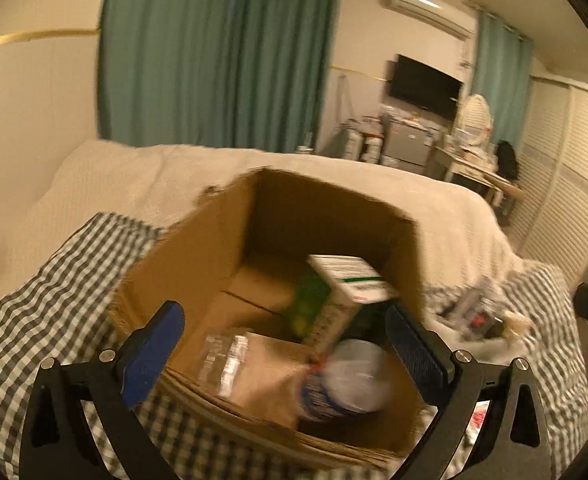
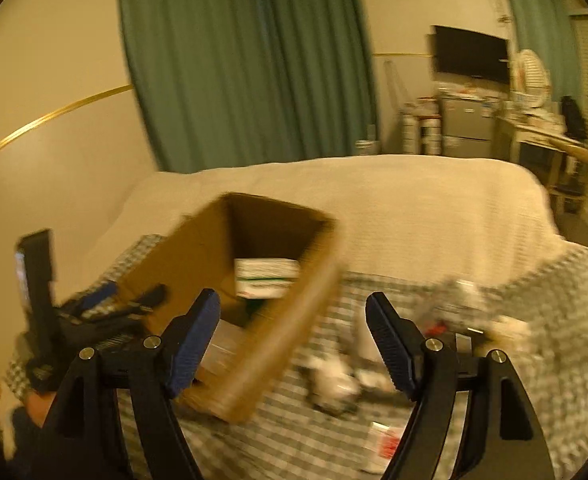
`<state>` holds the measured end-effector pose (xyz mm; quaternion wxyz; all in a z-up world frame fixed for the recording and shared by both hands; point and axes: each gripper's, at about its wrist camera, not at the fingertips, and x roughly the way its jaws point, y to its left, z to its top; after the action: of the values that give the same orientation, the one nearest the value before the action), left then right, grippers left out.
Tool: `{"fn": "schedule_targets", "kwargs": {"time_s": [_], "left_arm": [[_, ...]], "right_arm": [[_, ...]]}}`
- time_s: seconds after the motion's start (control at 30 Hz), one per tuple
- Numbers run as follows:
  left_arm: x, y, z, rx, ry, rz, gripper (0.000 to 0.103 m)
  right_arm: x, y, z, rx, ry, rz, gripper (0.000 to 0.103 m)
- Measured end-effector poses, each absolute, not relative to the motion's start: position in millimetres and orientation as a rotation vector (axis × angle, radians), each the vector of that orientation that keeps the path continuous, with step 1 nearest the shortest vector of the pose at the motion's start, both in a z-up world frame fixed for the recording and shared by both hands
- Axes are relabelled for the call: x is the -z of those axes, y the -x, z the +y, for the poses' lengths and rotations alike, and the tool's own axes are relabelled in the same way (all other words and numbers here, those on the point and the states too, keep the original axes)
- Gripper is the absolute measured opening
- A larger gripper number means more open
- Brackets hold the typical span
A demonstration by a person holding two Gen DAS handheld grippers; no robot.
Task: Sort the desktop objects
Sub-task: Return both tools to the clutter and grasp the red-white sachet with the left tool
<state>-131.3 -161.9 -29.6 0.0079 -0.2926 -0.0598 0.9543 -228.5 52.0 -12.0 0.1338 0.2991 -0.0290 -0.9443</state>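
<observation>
An open cardboard box stands on a checked cloth. Inside it lean a green-and-white carton, a clear plastic item and a blurred blue-and-white round container. My left gripper hangs over the box's near edge, open wide, its pads touching nothing. In the right wrist view the box sits left of centre with the carton showing inside. My right gripper is open beside the box's right wall, nothing between its fingers. The left gripper shows blurred at the left.
Several small loose items and a red-and-white packet lie on the checked cloth right of the box, with more clutter further right. A cream-covered bed is behind. Green curtains, a wall television and a cluttered desk stand far back.
</observation>
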Motion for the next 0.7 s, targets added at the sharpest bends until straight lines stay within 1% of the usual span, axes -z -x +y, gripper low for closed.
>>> {"fn": "schedule_targets", "kwargs": {"time_s": [0.17, 0.3, 0.47, 0.7], "left_arm": [[20, 106, -101, -2.881, 0.925, -0.103, 0.103], [32, 93, -43, -2.768, 1.004, -0.078, 0.103], [74, 99, 19, -2.655, 1.175, -0.091, 0.103], [134, 120, 72, -2.552, 1.369, -0.007, 0.103]], "right_arm": [[26, 197, 121, 2.857, -0.978, -0.077, 0.075], [39, 176, 168, 2.922, -1.019, -0.126, 0.075], [48, 160, 195, 2.941, -1.004, -0.149, 0.075], [69, 155, 214, 2.925, -1.008, -0.18, 0.075]]}}
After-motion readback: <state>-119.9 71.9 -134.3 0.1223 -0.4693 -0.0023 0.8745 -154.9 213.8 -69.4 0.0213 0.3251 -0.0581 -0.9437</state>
